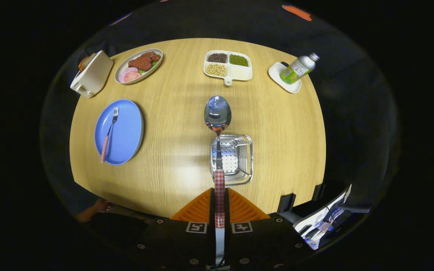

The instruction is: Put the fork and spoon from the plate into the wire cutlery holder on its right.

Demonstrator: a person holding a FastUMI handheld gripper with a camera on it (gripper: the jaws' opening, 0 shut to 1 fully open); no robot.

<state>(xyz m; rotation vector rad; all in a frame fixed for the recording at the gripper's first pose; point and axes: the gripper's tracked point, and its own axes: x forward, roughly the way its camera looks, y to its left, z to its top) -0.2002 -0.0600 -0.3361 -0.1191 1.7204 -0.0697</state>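
gripper: right up close, both fingers squeezed onto the checkered handle of the spoon, so it's properly pinched between them. 2 square black-and-white marker tags sit on the gripper body just behind the fingers.

spoon: red-and-white checked handle runs straight ahead out of the fingers, shiny bowl pointing away and showing just beyond the holder's far edge. It's up off the table, held over the holder.

wire cutlery holder: silvery square basket with a perforated bottom, just ahead of the fingers on the wooden table. The spoon's neck crosses over its left part. Nothing lying inside that I can see.

blue plate: off to the left of the holder, well apart from it.

fork: lying on the blue plate, same checked handle, tines pointing away, handle end poking over the near rim.

hand: someone's hand at the near left edge of the table.

divided tray: far side, beyond the spoon bowl. 4 sections, dark beans, green stuff, pale beans, and something white.

oval dish: far left, reddish meat and pink slices on it.

toaster: cream-colored, left of the oval dish, tilted in the fisheye, something bready in the top.

bottle: far right, green label and silver cap, on a small white dish. Label text is too small to read, no brand I can make out.
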